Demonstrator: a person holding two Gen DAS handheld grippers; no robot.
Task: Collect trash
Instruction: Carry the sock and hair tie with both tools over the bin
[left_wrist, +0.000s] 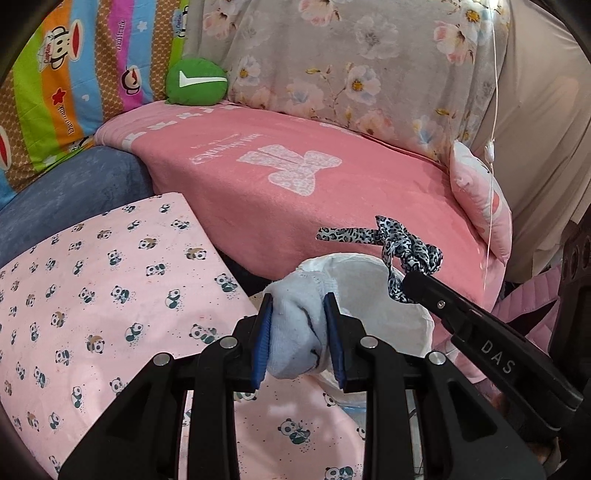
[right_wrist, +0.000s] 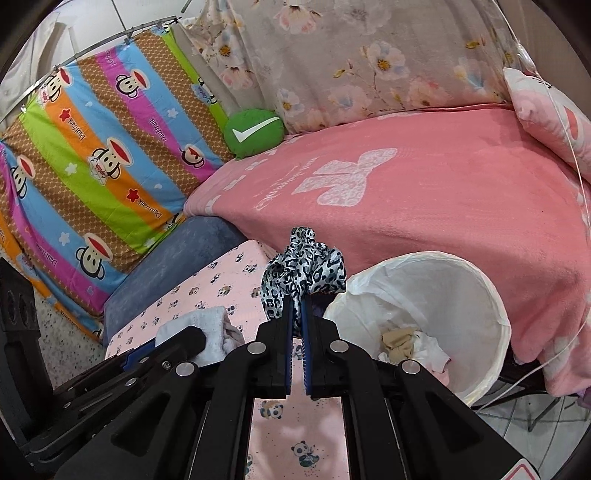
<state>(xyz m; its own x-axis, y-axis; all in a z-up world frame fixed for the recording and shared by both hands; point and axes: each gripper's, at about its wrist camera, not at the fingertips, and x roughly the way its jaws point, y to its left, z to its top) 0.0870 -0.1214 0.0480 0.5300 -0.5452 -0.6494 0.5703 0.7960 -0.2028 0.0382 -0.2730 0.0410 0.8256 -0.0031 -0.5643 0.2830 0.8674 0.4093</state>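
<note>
My left gripper (left_wrist: 298, 306) is shut on a light blue sock (left_wrist: 297, 332) and holds it over the near rim of the white trash bin (left_wrist: 369, 280). My right gripper (right_wrist: 297, 306) is shut on a knotted leopard-print cloth strip (right_wrist: 304, 266), held just left of the bin (right_wrist: 491, 295). In the left wrist view the strip (left_wrist: 406, 247) hangs from the right gripper (left_wrist: 413, 280) over the bin's right side. The bin holds crumpled beige and white scraps (right_wrist: 410, 343). The left gripper with the sock (right_wrist: 210, 332) shows low left in the right wrist view.
A pink panda-print cushion (left_wrist: 110, 295) lies under both grippers. A pink blanket (left_wrist: 295, 177) covers the bed behind the bin. A green check-mark pillow (left_wrist: 195, 81), striped cartoon bedding (right_wrist: 92, 166), a floral cover (left_wrist: 351, 66) and a pink pillow (left_wrist: 480, 199) sit farther back.
</note>
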